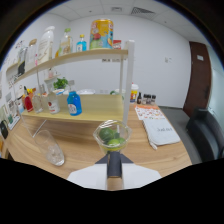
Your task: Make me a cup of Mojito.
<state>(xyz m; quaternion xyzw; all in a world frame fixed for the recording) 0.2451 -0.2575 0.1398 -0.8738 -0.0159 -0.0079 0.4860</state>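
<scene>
gripper view: gripper (114,167), finger state cannot tell. cup (112,137) of limes (106,133) at 12 o'clock just ahead, likely carried for the mojito. empty glass (50,147) at 10 o'clock on worktop (80,145). shelf (95,107) with bottles beyond.

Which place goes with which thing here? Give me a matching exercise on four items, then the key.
Things:
1. cup of limes
2. empty glass
3. blue bottle
4. booklet

Places:
A. lower shelf
B. lying flat on the table beside the shelf post
C. just ahead of the gripper
D. on the table in front of the shelf, off to one side of the fingers

Pairs: 1-C, 2-D, 3-A, 4-B
</scene>
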